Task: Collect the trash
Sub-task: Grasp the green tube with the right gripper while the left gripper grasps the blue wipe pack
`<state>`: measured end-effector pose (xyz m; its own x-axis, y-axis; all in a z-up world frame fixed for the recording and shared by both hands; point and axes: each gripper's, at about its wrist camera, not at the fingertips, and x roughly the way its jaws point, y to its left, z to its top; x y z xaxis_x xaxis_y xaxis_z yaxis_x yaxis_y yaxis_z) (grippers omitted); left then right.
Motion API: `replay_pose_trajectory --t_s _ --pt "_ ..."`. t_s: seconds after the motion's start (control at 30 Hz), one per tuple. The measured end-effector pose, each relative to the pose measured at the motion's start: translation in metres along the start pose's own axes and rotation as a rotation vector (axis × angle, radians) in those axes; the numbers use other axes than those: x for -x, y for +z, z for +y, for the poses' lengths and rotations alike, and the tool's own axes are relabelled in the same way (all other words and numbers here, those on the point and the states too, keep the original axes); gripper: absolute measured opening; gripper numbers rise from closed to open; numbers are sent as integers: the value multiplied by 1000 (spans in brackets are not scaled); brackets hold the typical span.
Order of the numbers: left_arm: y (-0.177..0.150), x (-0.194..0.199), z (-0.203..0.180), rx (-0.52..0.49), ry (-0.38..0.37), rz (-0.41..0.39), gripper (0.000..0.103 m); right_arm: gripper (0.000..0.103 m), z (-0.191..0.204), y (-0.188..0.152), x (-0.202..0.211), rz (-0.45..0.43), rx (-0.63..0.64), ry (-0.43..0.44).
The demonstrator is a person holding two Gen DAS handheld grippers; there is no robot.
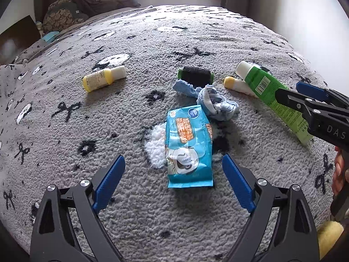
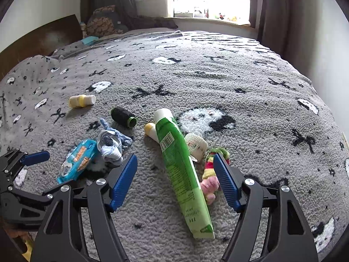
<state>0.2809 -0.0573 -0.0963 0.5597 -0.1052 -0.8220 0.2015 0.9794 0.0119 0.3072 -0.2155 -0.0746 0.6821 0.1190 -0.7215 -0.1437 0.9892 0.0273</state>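
A blue wipes pack [image 1: 188, 146] lies flat on the grey patterned blanket [image 1: 65, 148], between the fingers of my left gripper [image 1: 173, 159]. Its blue pads stand wide apart and clear of the pack. My right gripper [image 2: 174, 157] straddles a long green tube [image 2: 178, 166] with a white cap; its pads are apart from the tube on both sides. In the left wrist view the right gripper [image 1: 292, 92] hovers over the tube's lower half [image 1: 261, 85]. A crumpled blue cloth [image 1: 216, 102] rests against the pack's far end.
A black thread spool [image 1: 195, 76], a yellow bottle [image 1: 102, 78] and a small yellow-capped tube [image 1: 235, 84] lie farther back. Right of the green tube lie a white roll [image 2: 196, 145] and a striped plush piece [image 2: 212, 170]. Pillows and a window are beyond.
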Motion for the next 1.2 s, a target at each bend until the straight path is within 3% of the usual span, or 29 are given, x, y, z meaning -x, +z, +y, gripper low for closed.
replay_pose_trajectory --t_s 0.1,0.2,0.47,0.57,0.6,0.63,0.7,0.97,1.2 --pt "3 -11 -1 -3 10 22 79 63 1 3 -12 24 18 -14" --pt "5 -21 1 8 3 44 71 43 2 3 -20 55 10 20" --pt "16 -36 8 47 -34 47 69 33 18 -4 -46 121 62 43" --pt "17 -37 8 40 -30 38 56 30 24 -4 -45 105 73 22" --pt "17 -36 8 38 -32 38 51 18 24 -4 -43 98 61 37" --pt "16 -35 8 34 -29 35 42 14 24 -4 -42 92 60 40" --pt "15 -31 9 25 -23 27 36 10 28 -4 -37 78 77 26" --pt "3 -4 19 27 -20 -23 34 9 26 -9 -14 24 69 -22" --pt "-15 50 22 6 -35 -125 33 9 31 -22 35 -53 90 32"
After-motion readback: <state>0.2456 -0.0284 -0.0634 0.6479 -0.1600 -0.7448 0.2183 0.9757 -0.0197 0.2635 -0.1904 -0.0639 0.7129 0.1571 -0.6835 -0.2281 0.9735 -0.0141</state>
